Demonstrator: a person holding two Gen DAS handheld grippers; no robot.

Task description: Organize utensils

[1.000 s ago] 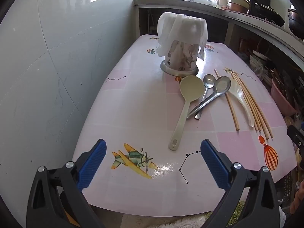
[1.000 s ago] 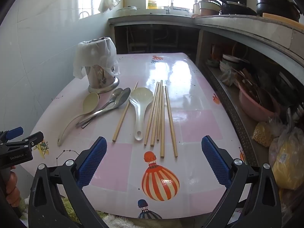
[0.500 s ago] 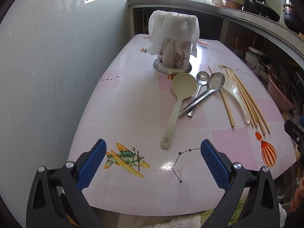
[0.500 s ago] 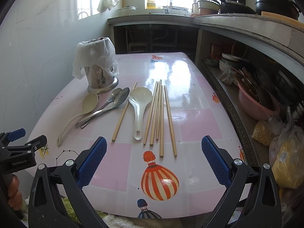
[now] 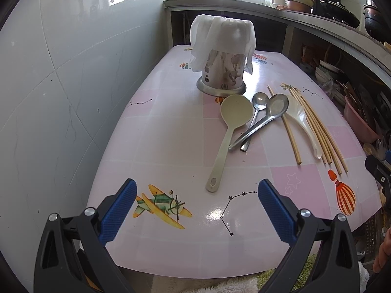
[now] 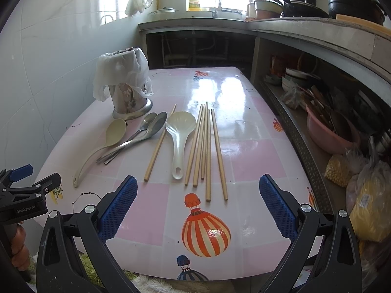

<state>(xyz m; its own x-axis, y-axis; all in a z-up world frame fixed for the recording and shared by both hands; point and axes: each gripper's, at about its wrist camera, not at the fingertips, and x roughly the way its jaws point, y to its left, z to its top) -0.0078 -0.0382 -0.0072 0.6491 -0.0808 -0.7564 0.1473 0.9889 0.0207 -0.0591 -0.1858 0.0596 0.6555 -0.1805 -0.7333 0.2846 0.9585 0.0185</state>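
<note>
From the left wrist camera, the left gripper point(image 5: 194, 207) hangs over the near edge of the pink desk point(image 5: 166, 131), blue fingers point(image 5: 118, 210) spread wide with nothing between them. Straight ahead stands the utensil holder point(image 5: 223, 73), a white cloth point(image 5: 222, 37) draped over its top. Just in front of it lie the utensils: a beige ladle point(image 5: 228, 131) with its bowl toward the holder, two steel spoons point(image 5: 262, 118) crossing beside it, then a white rice paddle point(image 5: 301, 124) and a spread of wooden chopsticks point(image 5: 320, 131) further right. One chopstick point(image 5: 288, 131) lies alone between spoons and paddle.

Over to the right wrist camera: the right gripper point(image 6: 198, 208) sits over the balloon print, fingers point(image 6: 277, 207) also wide apart and empty. The chopsticks point(image 6: 206, 146) run away from the camera in a loose bundle, touching or nearly so; the glare makes that hard to judge. The paddle point(image 6: 179, 134) lies just left of them, the lone chopstick point(image 6: 158, 146) beyond it, then spoons point(image 6: 141, 134) and ladle point(image 6: 102, 146). The cloth-covered holder point(image 6: 127, 92) stands at the far left. The left gripper point(image 6: 24, 190) shows at the frame's left edge.
</note>
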